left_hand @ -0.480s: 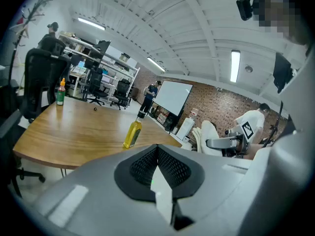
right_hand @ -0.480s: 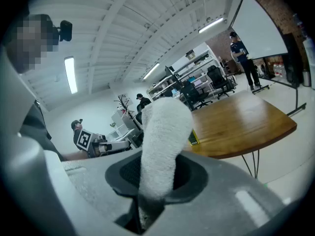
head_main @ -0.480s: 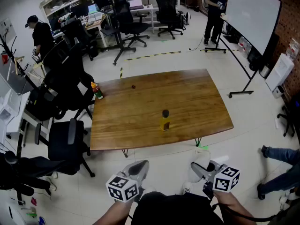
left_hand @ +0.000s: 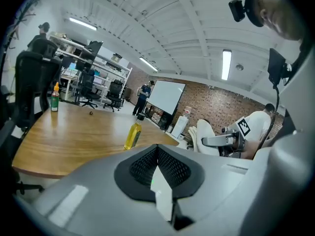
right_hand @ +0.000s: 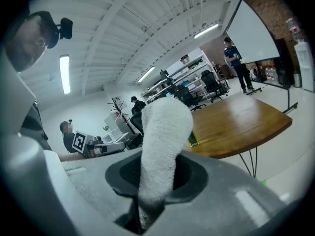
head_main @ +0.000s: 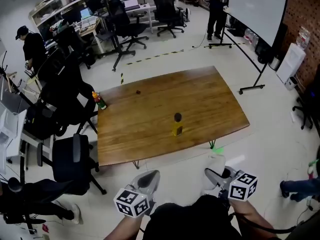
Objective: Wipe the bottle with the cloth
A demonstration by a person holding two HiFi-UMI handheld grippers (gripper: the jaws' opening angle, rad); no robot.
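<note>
Two bottles stand on the table [head_main: 140, 131] in the head view, green bottle [head_main: 100, 101] at ten o'clock, yellow bottle [head_main: 177, 126] at twelve, well ahead of left gripper [head_main: 148, 179] and right gripper [head_main: 211, 174]; left gripper view: jaws closed, empty, yellow bottle at eleven o'clock; right gripper view: jaws clamp one white cloth [right_hand: 165, 132].

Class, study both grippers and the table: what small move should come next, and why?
Probably advance the empty, shut left gripper toward the yellow bottle, opening its jaws. The bottle stands untouched on the wooden table, beyond both grippers, while the right gripper clamps the white cloth.
</note>
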